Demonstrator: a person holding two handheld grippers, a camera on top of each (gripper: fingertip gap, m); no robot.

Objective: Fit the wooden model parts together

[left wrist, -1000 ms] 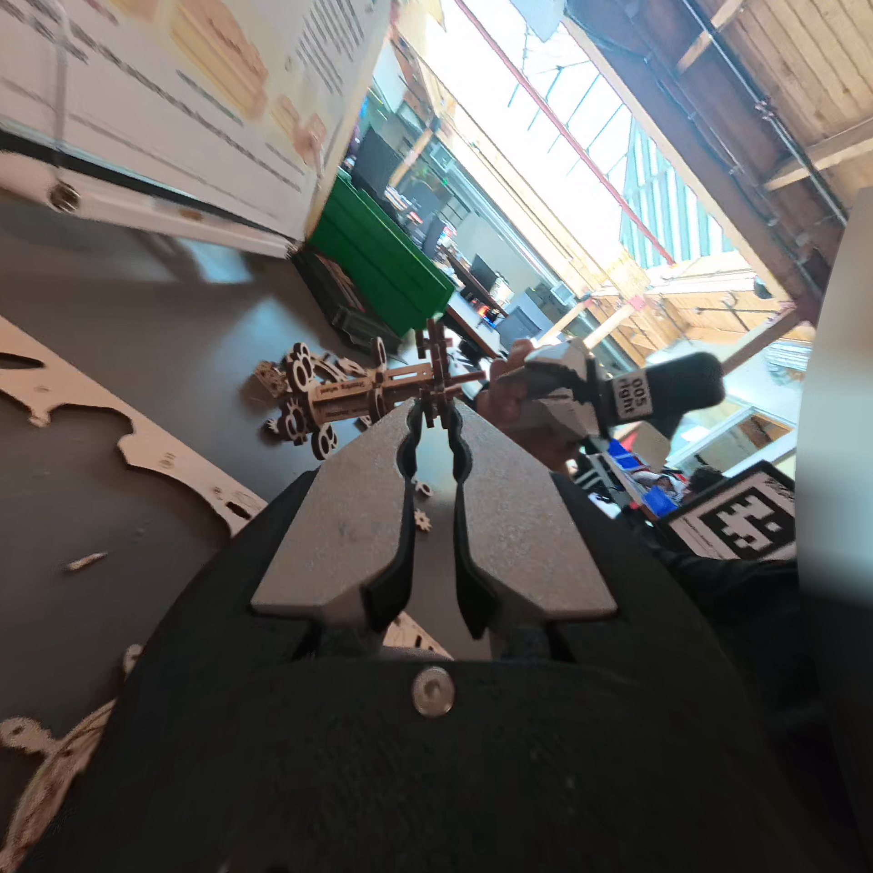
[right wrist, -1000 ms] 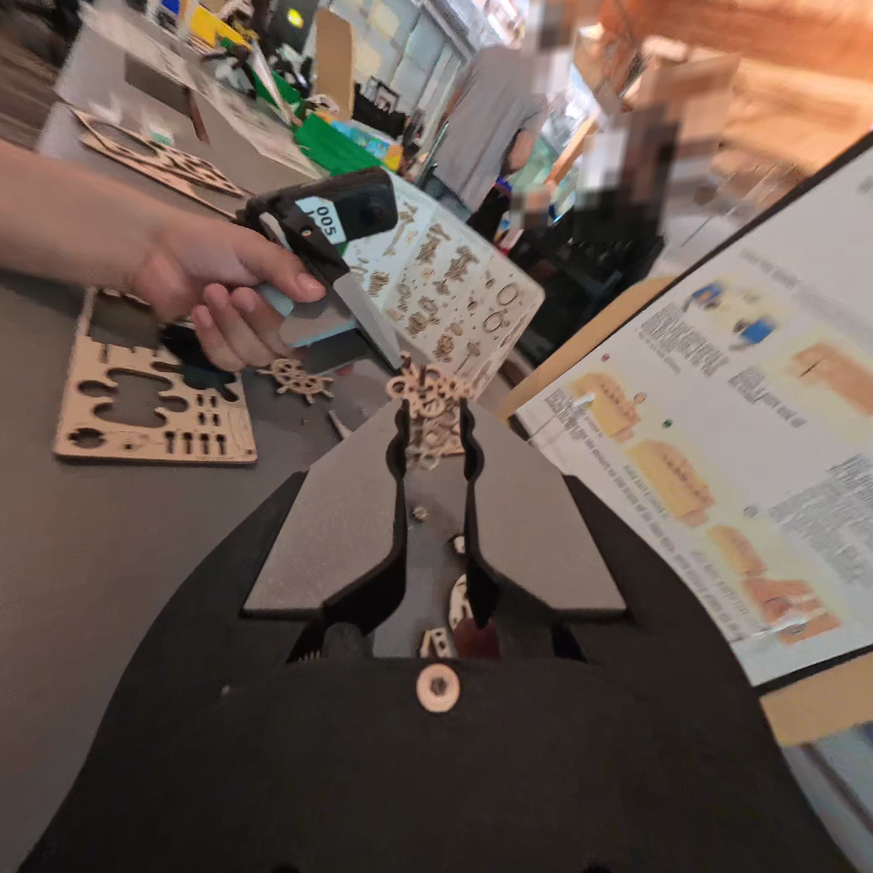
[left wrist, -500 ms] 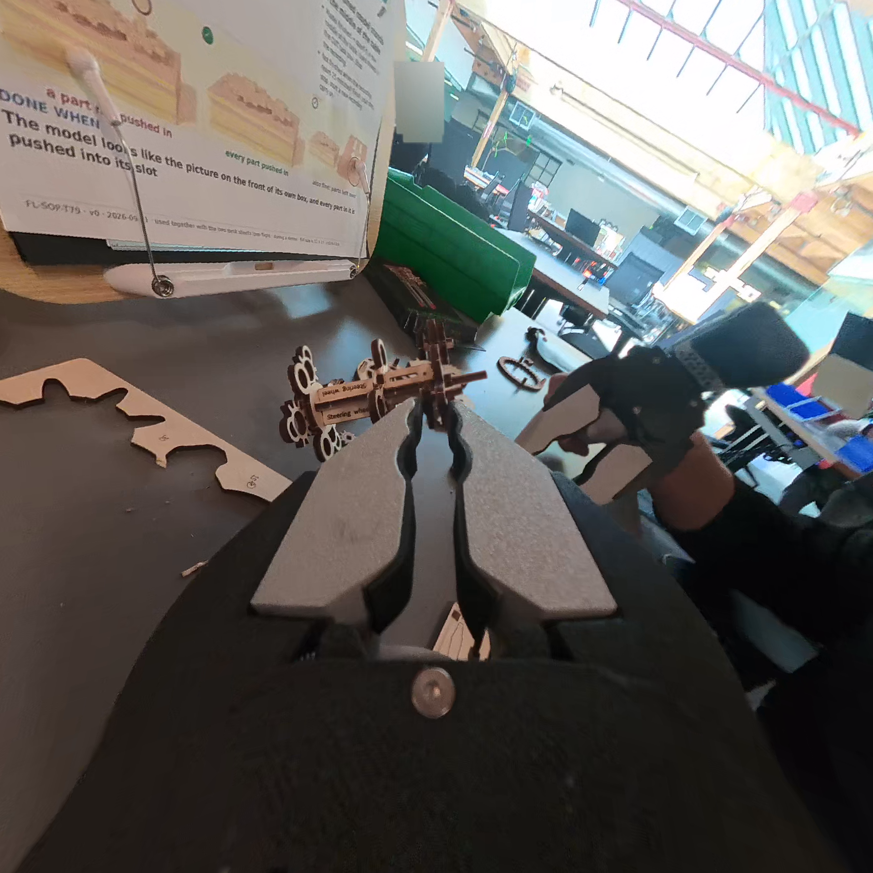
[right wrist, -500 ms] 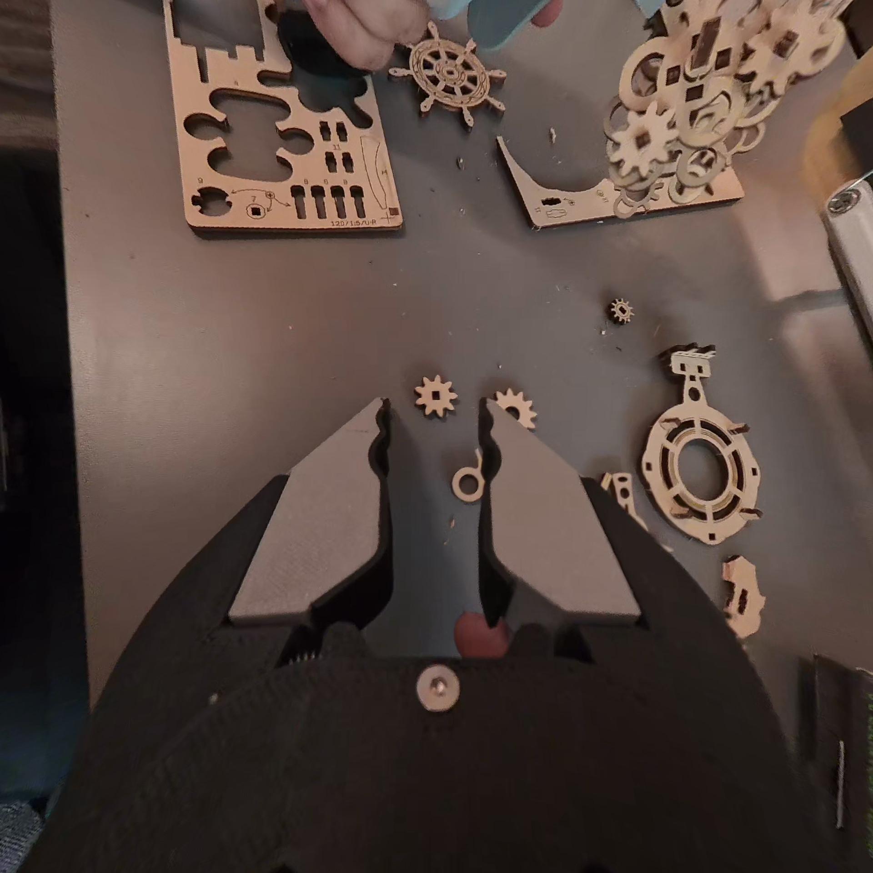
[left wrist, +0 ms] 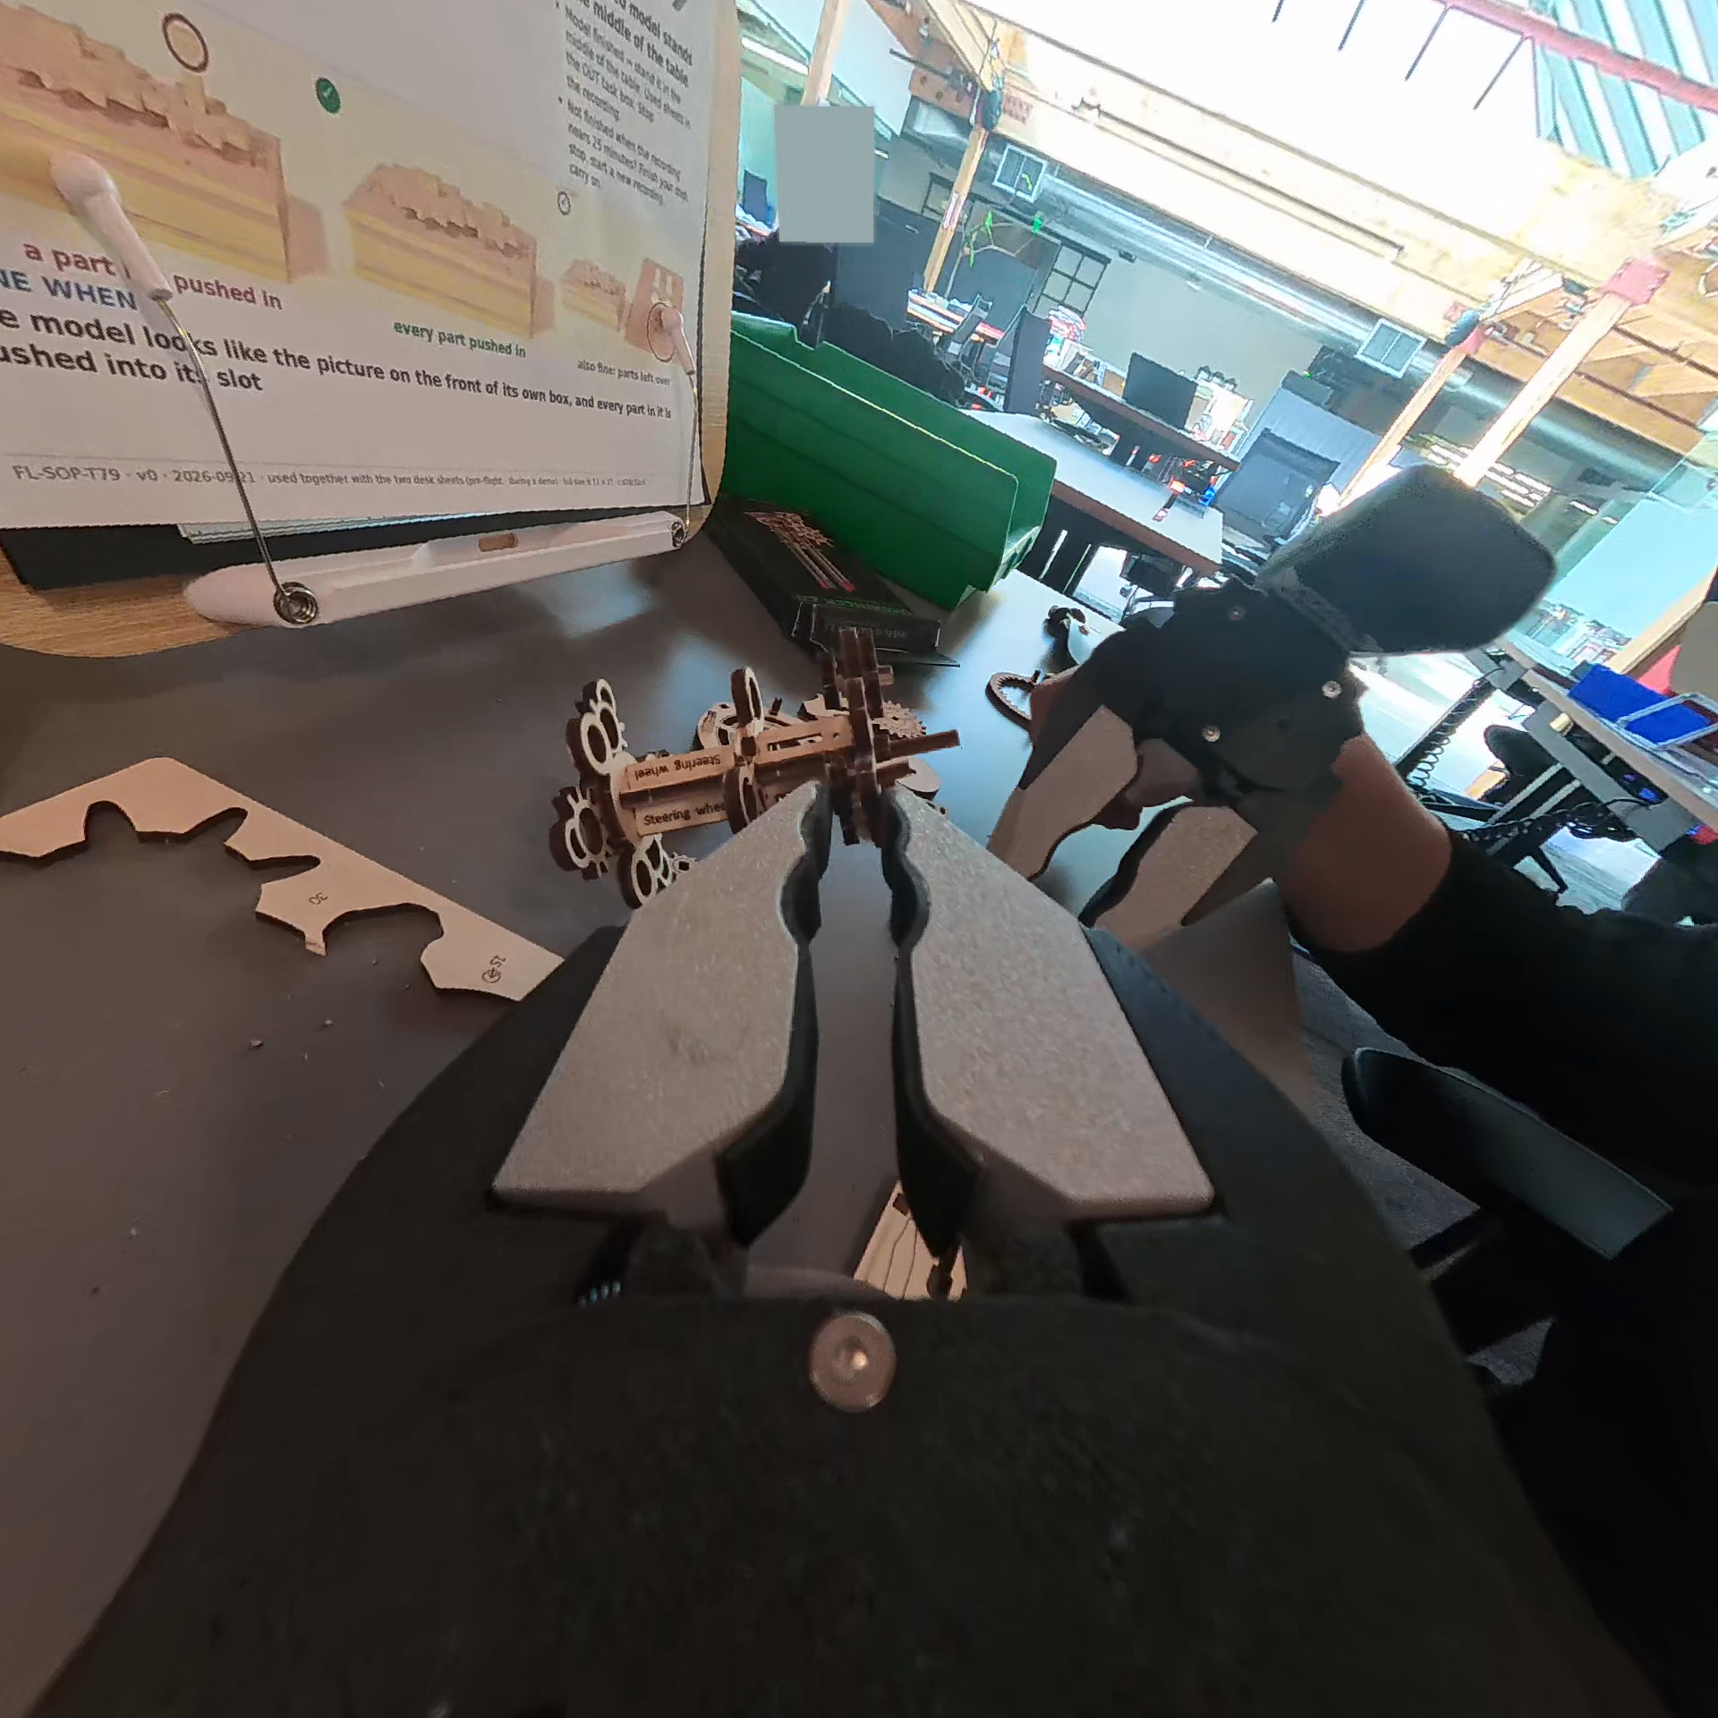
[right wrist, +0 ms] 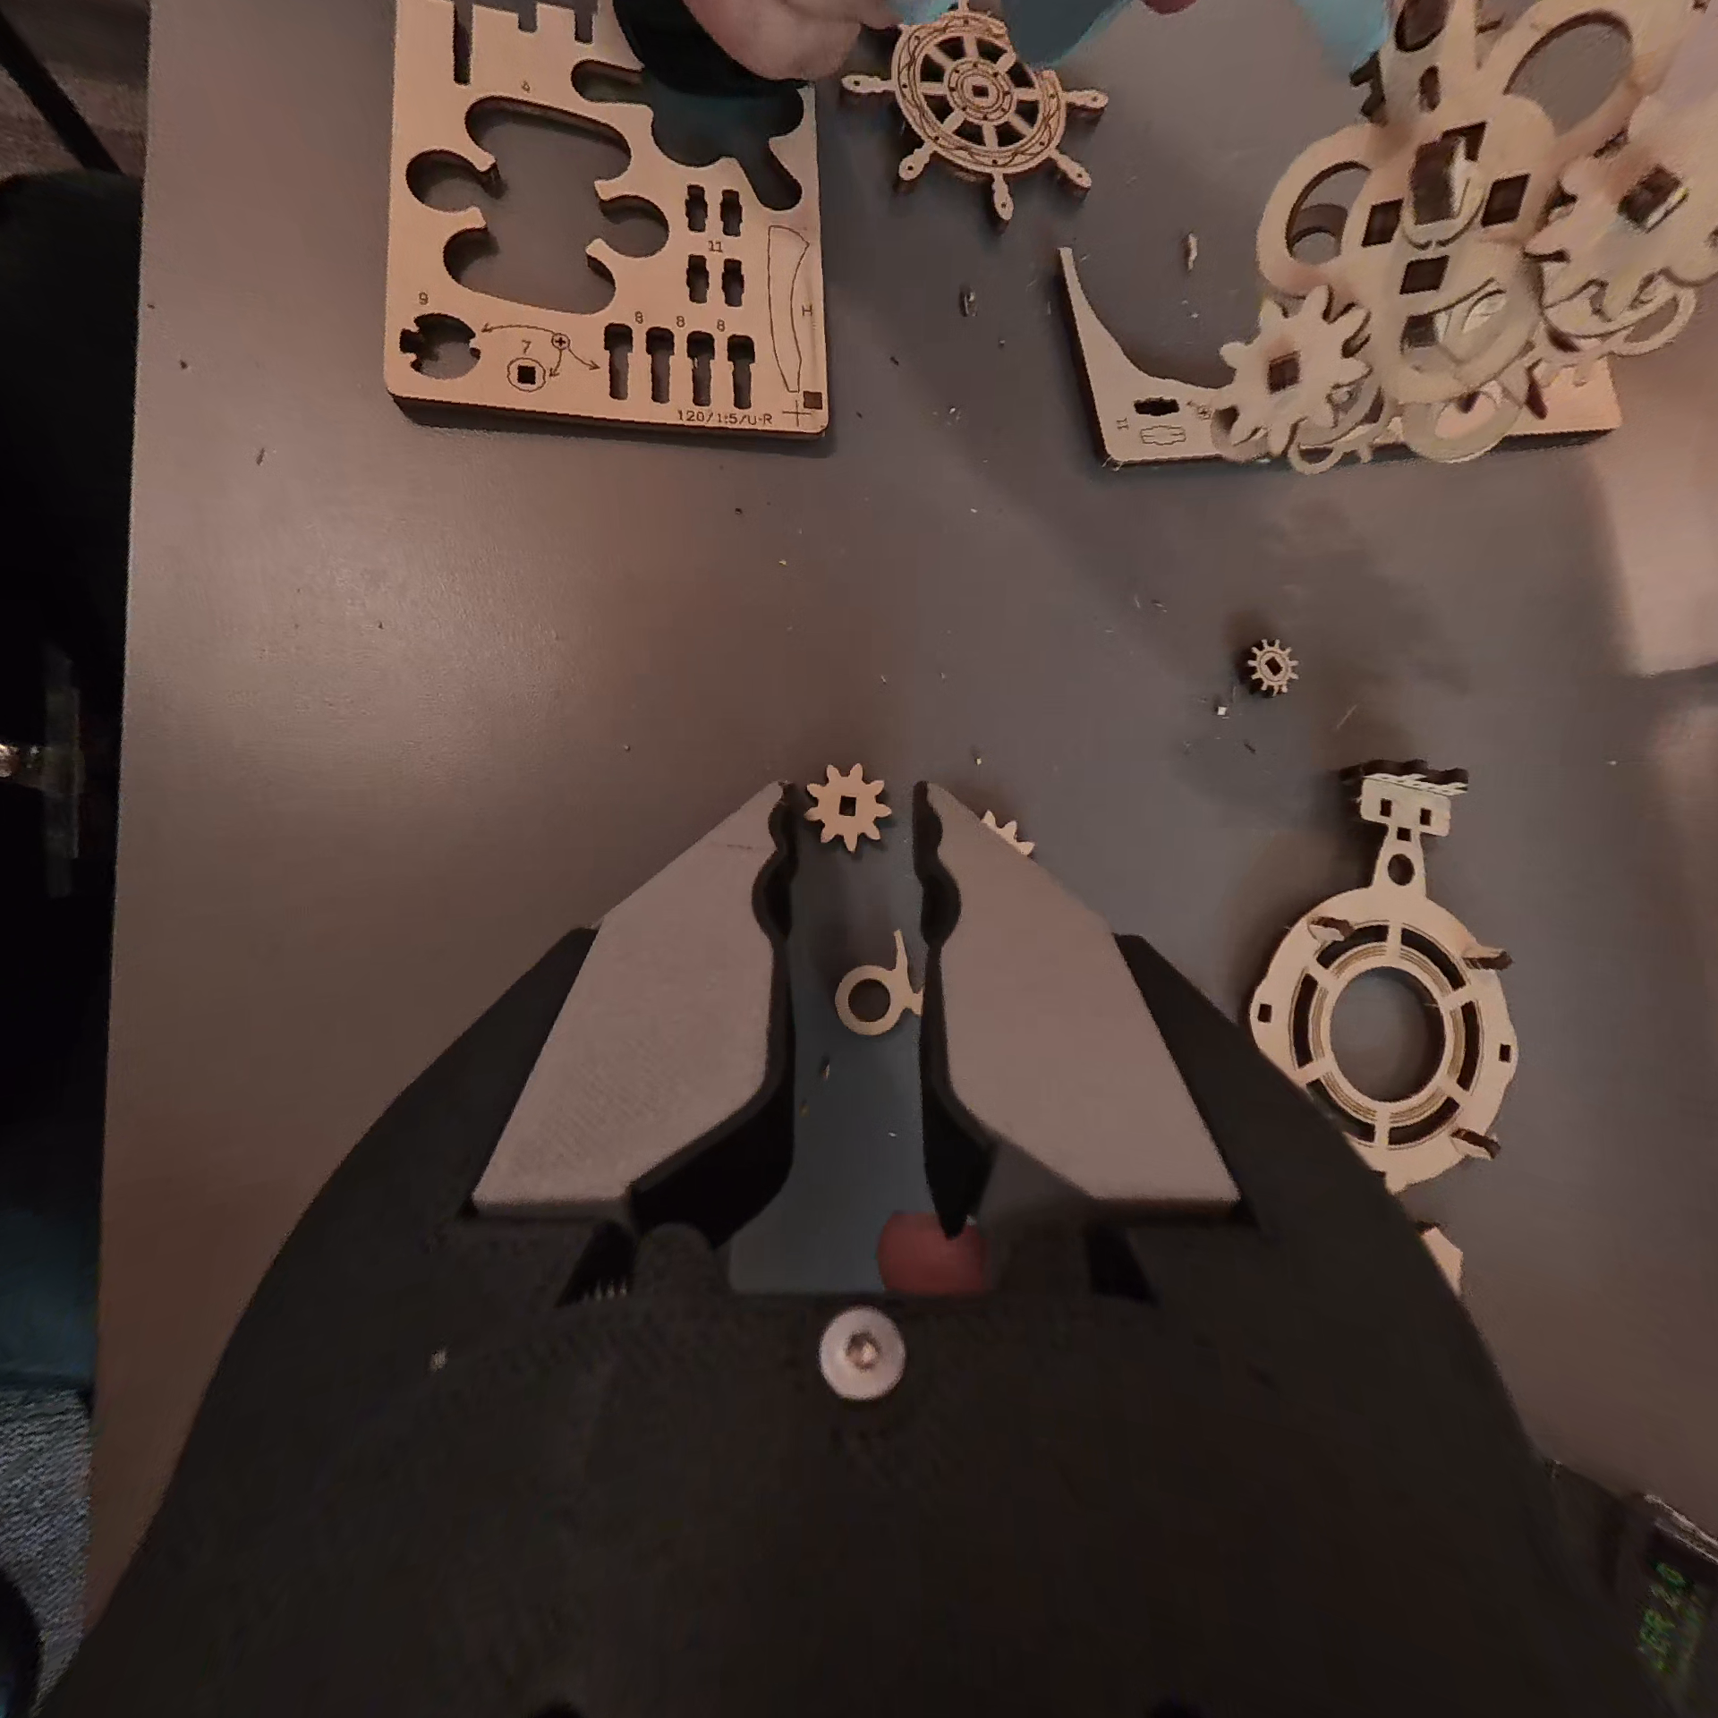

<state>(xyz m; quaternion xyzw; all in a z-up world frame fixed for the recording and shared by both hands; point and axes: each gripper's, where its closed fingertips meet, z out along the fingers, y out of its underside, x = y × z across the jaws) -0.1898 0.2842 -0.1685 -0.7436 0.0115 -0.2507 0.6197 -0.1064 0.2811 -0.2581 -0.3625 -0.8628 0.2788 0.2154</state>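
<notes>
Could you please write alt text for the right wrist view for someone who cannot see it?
The open right gripper points down at a grey table, a small wooden gear between its fingertips. A ship's wheel, punched-out sheet and ring-shaped part lie around.

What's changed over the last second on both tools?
The right tool left the model, swung down over the table and now hangs open with its tips either side of a small gear; it holds nothing. The left tool stayed shut on the model, only tilting back level.
</notes>
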